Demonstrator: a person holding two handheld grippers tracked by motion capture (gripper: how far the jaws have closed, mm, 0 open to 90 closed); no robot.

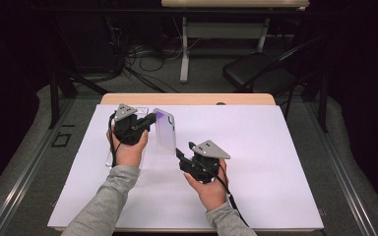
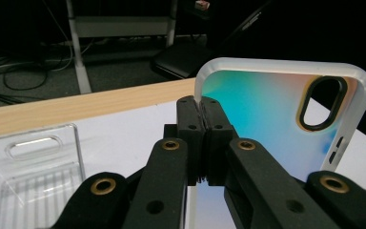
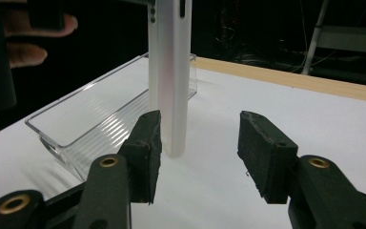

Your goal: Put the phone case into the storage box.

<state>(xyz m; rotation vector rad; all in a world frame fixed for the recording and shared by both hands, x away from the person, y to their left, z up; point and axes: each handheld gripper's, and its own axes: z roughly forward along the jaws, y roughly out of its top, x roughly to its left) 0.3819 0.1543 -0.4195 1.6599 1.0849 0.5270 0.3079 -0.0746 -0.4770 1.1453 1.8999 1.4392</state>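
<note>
Left tongs clamped tight (arm bent inward), right tongs parted, both forearms low.

A white sheet covers most of the wooden tabletop, whose bare edge shows at the far side. Beyond it on the grey floor stand a black folding chair and a pale table leg, with dark cables tangled nearby.
</note>
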